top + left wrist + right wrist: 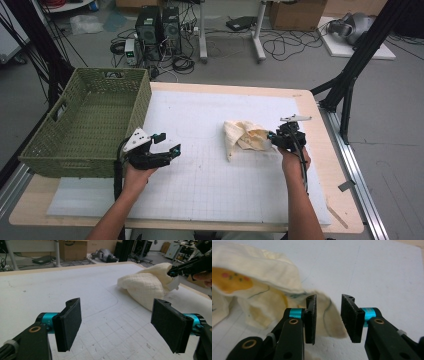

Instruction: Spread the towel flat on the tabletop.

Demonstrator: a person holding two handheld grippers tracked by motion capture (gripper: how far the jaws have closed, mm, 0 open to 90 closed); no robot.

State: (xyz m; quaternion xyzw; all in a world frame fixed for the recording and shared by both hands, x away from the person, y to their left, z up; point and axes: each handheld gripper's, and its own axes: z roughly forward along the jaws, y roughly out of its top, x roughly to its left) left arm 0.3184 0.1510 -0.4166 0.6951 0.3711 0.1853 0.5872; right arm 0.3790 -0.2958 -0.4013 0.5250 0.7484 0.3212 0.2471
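A crumpled cream cloth with a yellow printed patch lies on the white gridded mat, right of centre. My right gripper is at the cloth's right edge, jaws a little apart. In the right gripper view a fold of the cloth lies just beyond the gap of the right gripper. My left gripper stands wide open over bare mat, well left of the cloth. In the left gripper view the left gripper faces the cloth, with the right gripper at the cloth's far side.
A green woven basket stands at the table's left side, close to my left hand. The mat covers most of the wooden tabletop. Black frame legs, cables and computer boxes stand on the floor beyond the table.
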